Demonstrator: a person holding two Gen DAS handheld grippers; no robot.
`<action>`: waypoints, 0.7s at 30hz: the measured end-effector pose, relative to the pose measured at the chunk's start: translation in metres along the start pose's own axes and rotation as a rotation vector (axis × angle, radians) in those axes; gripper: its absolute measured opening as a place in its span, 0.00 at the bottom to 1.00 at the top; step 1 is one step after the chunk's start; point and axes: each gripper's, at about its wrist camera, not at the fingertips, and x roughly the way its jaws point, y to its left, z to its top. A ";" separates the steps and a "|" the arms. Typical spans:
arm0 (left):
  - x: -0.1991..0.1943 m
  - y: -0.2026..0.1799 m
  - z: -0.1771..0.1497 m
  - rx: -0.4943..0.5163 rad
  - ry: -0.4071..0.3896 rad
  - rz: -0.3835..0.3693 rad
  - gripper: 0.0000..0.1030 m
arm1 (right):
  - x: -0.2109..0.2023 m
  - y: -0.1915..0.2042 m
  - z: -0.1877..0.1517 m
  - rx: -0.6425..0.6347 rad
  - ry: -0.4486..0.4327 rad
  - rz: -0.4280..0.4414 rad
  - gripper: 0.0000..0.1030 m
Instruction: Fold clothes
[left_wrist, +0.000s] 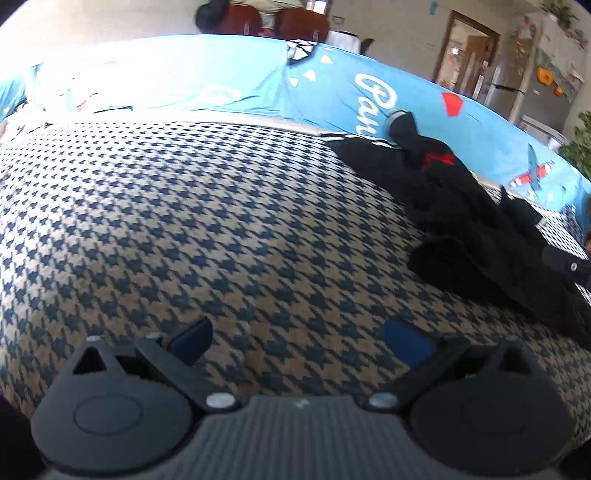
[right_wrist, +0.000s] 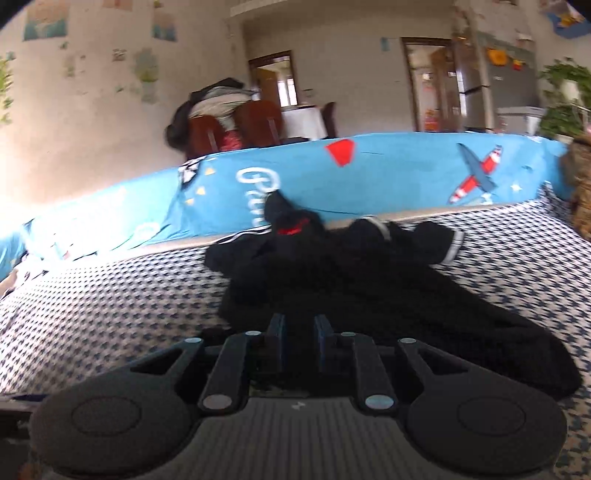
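Left gripper: jaws spread wide, nothing between the blue pads; beneath and ahead of them only the houndstooth cover of the bed; no cloth in reach.

Black garment: a rumpled heap, well off to the right of the left jaws and further ahead; a red mark shows near its far end; white-striped trim at the far edge, touching the blue printed sheet that rises behind the bed.

Right gripper: jaws parted only a little, a narrow slot between the pads; no cloth appears pinched in that slot, though dark fabric lies directly under and just ahead of it, so contact with the top layer cannot be ruled out; judged as holding nothing.

Black garment, right wrist view: spreads ahead of the right jaws and out to their right, a striped cuff at the far right, the bunched part with the red mark ahead and slightly left; unfolded, creased, not laid flat.

Step in hand, as a judgement: the opening of the fold, the garment unsorted and neither gripper holding it.

Next move, as a judgement: the left gripper needs to travel right to the heap; the right jaws need to widen, then close on a near edge or corner; both then draw the cloth flat on the cover before any fold; risk of catching several layers at once in so dark a bundle.
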 end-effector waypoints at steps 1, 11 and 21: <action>0.000 0.002 0.001 -0.010 -0.003 0.008 1.00 | 0.002 0.006 -0.001 -0.018 0.002 0.020 0.29; 0.001 0.016 0.005 -0.075 -0.016 0.040 1.00 | 0.043 0.066 -0.014 -0.202 0.046 0.069 0.50; 0.003 0.022 0.007 -0.108 -0.011 0.040 1.00 | 0.084 0.090 -0.025 -0.303 0.093 0.043 0.54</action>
